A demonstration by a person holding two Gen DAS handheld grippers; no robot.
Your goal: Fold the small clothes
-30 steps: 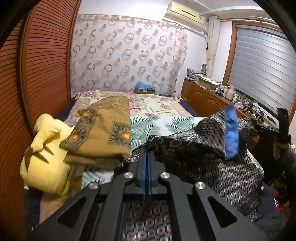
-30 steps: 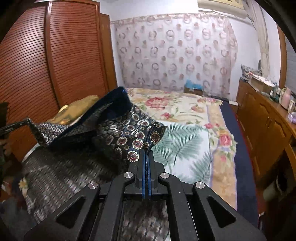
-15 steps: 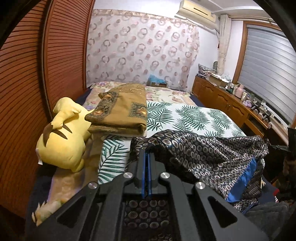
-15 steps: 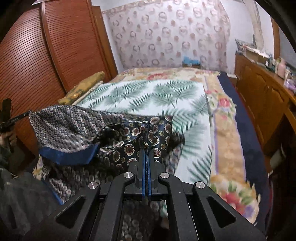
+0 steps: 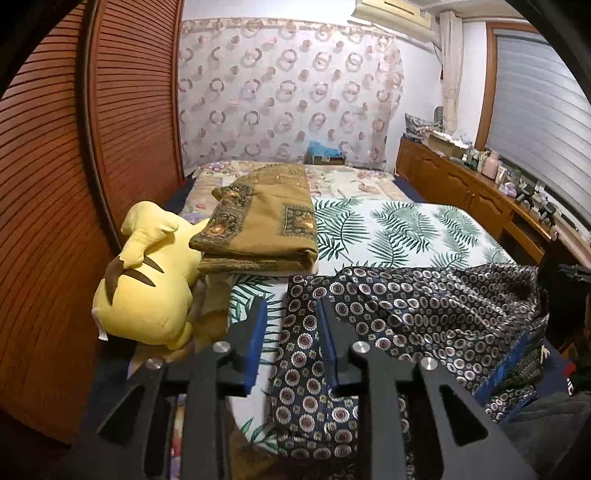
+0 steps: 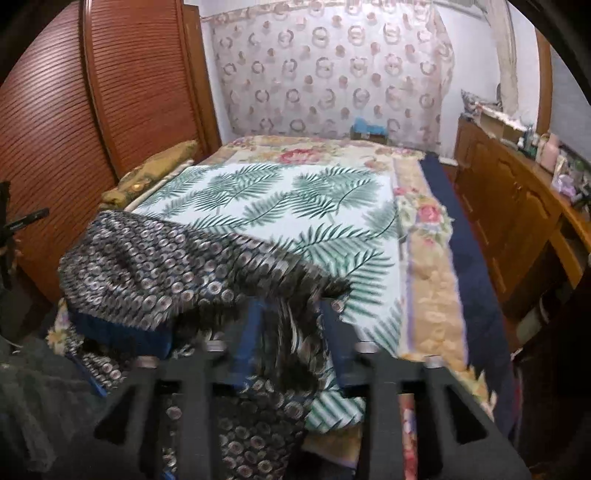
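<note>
A yellow plush toy [image 5: 147, 291] lies at the bed's left edge, touching a folded brown blanket [image 5: 266, 225] just beside it. The bed [image 5: 406, 229] wears a leaf-print sheet over a floral cover [image 6: 428, 266]. A slatted wooden wardrobe [image 5: 55, 177] stands along the left side. A circle-patterned curtain [image 5: 288, 96] hangs behind the bed, with a blue-topped box [image 5: 325, 153] at its foot. A wooden cabinet [image 5: 461, 184] on the right carries bottles and clutter below a grey blind [image 5: 535, 110]. An air conditioner [image 5: 391, 14] sits high on the wall.

Beyond the dark patterned garment [image 5: 424, 306], the palm-print sheet [image 5: 399, 229] lay bare; the yellow plush [image 5: 147, 291] and folded brown cloth [image 5: 266, 221] crowded the bed's left side.
</note>
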